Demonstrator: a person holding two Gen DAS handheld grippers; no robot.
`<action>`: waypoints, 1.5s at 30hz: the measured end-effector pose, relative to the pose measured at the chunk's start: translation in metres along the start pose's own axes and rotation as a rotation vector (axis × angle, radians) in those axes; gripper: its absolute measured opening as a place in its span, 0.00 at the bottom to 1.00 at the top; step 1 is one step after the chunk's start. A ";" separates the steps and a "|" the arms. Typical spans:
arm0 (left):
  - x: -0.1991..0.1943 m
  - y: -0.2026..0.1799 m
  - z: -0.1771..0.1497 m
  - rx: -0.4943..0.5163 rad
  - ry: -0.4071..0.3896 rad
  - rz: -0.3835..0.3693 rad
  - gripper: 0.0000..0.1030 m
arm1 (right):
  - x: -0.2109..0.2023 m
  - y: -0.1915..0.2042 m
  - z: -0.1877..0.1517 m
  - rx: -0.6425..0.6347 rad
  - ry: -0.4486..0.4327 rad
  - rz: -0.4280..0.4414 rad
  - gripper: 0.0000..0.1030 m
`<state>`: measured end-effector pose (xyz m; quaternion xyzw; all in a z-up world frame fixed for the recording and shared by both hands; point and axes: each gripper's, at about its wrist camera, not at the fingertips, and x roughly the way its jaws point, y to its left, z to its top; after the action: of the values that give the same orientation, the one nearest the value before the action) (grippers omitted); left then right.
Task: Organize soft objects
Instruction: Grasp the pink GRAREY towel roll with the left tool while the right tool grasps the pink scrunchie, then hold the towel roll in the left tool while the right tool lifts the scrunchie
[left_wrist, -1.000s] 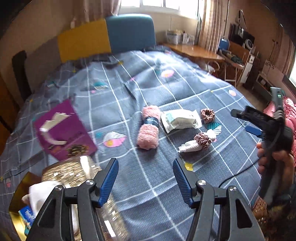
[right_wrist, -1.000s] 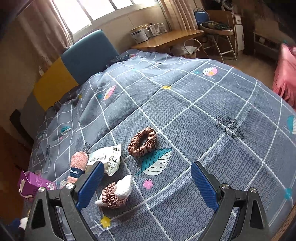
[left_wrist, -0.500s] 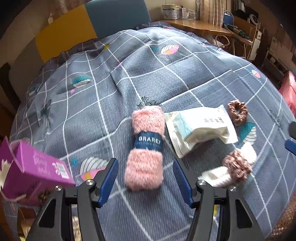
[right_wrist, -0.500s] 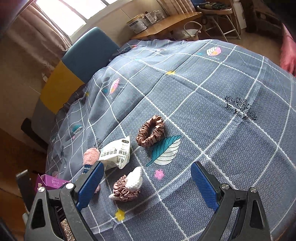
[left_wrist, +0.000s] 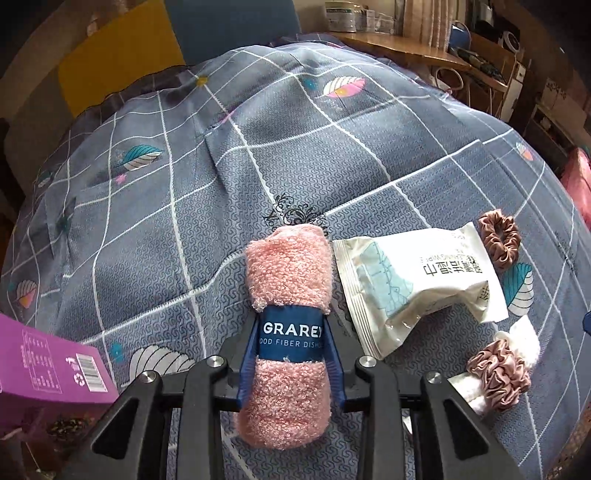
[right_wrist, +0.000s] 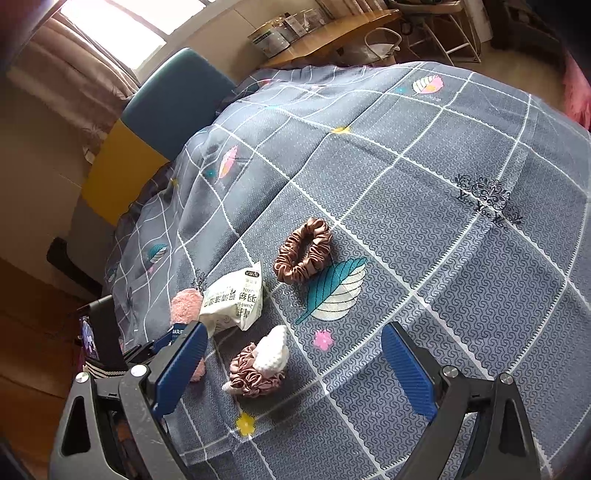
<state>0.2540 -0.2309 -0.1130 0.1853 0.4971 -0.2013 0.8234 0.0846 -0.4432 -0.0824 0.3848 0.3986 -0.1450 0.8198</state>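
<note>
My left gripper (left_wrist: 291, 354) fingers are squeezing the pink towel roll (left_wrist: 288, 332) on the bed (left_wrist: 147, 240); right gripper (right_wrist: 291, 369) hangs wide open, holding nothing.

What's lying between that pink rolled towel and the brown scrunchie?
A white wipes packet lies between the pink rolled towel and the brown scrunchie, clearest in the left wrist view.

Bed (right_wrist: 461, 295) under grey grid quilt; blue-and-yellow headboard (right_wrist: 147, 133); wooden desk (right_wrist: 332, 37) beside curtained, bright window (right_wrist: 110, 33).
</note>
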 end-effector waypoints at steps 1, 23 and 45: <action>-0.008 0.001 -0.003 -0.011 -0.016 0.006 0.31 | 0.001 0.000 0.000 0.001 0.003 -0.003 0.93; -0.070 -0.013 -0.154 -0.104 -0.049 -0.151 0.32 | 0.048 0.031 -0.026 -0.193 0.167 -0.079 0.83; -0.062 -0.038 -0.181 -0.002 -0.197 -0.034 0.35 | 0.101 0.066 -0.043 -0.462 0.191 -0.201 0.49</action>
<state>0.0735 -0.1627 -0.1411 0.1552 0.4172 -0.2320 0.8649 0.1616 -0.3603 -0.1424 0.1578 0.5328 -0.0939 0.8261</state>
